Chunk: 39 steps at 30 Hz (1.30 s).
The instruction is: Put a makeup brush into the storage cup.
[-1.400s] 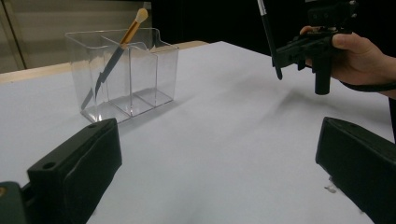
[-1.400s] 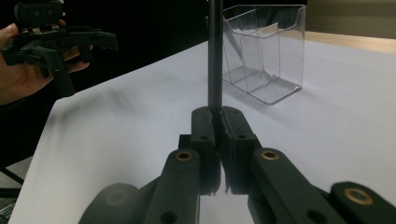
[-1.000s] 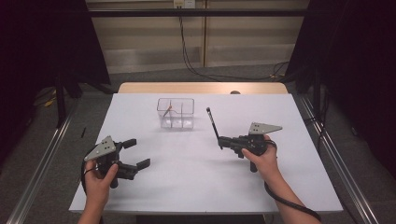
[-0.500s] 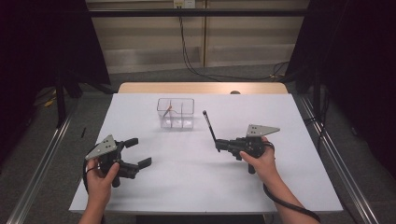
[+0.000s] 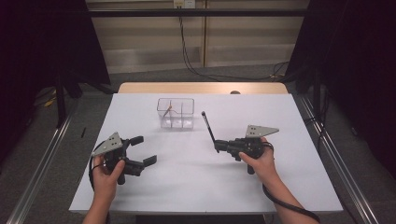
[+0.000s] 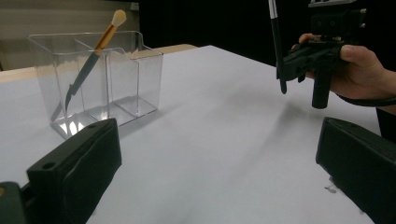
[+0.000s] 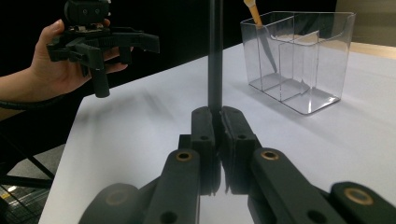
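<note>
Slim black stick-like tool (image 5: 208, 129), probably a makeup brush or pencil, stands nearly upright above the white table (image 5: 196, 186), pinched at its lower end by the right gripper (image 7: 217, 122), jaws clamped tight on it. It looks light, stiff and smooth, so a low grip could let it pivot. The clear plastic divided organiser (image 5: 176, 113) with 1 tan-handled brush (image 6: 100, 44) waits nearby. The left gripper (image 5: 143, 150) hangs wide and holds nothing. No readable writing anywhere.

- Setting: a lab or test studio, not a home.
- A white-covered table (image 5: 289, 186) stands alone on a grey floor (image 5: 60, 154).
- Black curtains (image 5: 42, 46) hang on both sides.
- Cables (image 5: 187, 51) run down the bare back wall (image 5: 140, 42).
- Metal rails (image 5: 343, 168) run along the floor beside the table.
</note>
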Motion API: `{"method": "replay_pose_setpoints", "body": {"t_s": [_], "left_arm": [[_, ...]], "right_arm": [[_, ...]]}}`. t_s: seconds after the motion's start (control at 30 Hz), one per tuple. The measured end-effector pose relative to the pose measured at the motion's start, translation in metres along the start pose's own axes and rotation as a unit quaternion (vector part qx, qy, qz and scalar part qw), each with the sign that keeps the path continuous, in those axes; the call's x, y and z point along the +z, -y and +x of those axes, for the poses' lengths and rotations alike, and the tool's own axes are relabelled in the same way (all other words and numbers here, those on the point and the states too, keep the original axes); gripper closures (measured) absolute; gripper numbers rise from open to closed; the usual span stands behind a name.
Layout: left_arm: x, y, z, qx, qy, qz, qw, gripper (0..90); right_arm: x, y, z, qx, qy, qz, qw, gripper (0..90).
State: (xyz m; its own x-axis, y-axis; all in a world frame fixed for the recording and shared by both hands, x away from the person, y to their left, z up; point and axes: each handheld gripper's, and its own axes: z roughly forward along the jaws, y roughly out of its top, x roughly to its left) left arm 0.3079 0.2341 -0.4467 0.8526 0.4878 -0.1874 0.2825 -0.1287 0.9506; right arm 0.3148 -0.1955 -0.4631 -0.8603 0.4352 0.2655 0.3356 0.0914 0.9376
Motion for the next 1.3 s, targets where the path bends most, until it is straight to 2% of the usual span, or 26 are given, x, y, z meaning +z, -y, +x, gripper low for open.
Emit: {"method": "replay_pose_setpoints", "body": {"t_s": [0.27, 0.47, 0.67, 0.83, 1.3], "left_arm": [[0.011, -0.005, 0.001, -0.009, 0.007, -0.014, 0.9998, 0.2], [0.019, -0.01, -0.001, -0.008, 0.015, -0.016, 0.9997, 0.1], [0.029, -0.014, -0.001, -0.01, 0.013, -0.013, 0.9998, 0.0], [0.039, -0.015, -0.002, -0.017, 0.017, -0.018, 0.9995, 0.0], [0.059, -0.022, -0.005, -0.006, 0.03, -0.01, 0.9995, 0.0]], "right_arm": [[-0.001, 0.0, 0.001, 0.0, 0.0, -0.004, 1.0, 85.0], [0.0, 0.0, 0.001, -0.003, -0.001, -0.003, 1.0, 85.0], [0.0, 0.0, 0.002, -0.006, -0.003, -0.005, 1.0, 85.0], [0.0, 0.001, 0.001, -0.005, -0.001, -0.007, 1.0, 85.0], [0.001, 0.002, 0.001, -0.006, -0.004, -0.007, 1.0, 85.0]]}}
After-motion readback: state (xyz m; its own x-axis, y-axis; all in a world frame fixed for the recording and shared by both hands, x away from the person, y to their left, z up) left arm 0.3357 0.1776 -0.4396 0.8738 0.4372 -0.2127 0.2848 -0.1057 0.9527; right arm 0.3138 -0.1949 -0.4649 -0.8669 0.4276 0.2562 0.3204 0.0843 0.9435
